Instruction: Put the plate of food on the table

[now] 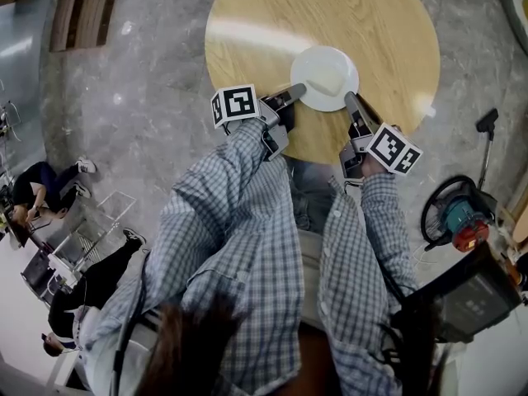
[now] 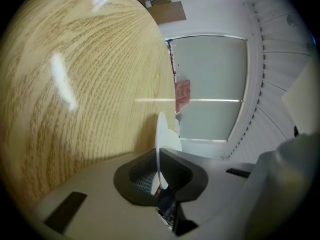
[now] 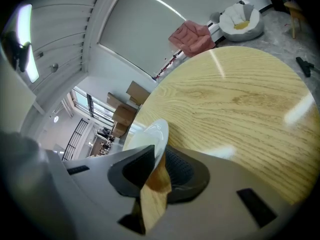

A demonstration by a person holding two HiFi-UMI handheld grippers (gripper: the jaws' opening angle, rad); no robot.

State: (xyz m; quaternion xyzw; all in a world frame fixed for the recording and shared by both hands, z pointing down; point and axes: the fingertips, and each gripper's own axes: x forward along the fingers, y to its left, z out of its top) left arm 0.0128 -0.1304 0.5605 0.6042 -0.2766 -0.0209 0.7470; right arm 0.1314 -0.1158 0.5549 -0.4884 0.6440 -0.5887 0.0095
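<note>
A white plate point(image 1: 326, 77) with a pale piece of food point(image 1: 330, 79) on it is over the near part of the round wooden table point(image 1: 379, 23). My left gripper point(image 1: 299, 91) is shut on the plate's left rim. My right gripper point(image 1: 351, 99) is shut on its right rim. In the left gripper view the plate point(image 2: 161, 134) shows edge-on, pinched by my left gripper point(image 2: 160, 176) beside the table top point(image 2: 75, 84). The right gripper view has the plate's rim point(image 3: 152, 134) clamped in my right gripper point(image 3: 152, 166) over the wood point(image 3: 240, 109). Whether the plate touches the table I cannot tell.
Grey marble floor point(image 1: 140, 97) surrounds the table. A teal and red machine point(image 1: 462, 217) with a cable stands at the right. People sit by a wire rack point(image 1: 91, 233) at the lower left. A pink cushion point(image 3: 190, 36) and a white beanbag point(image 3: 241, 18) lie beyond the table.
</note>
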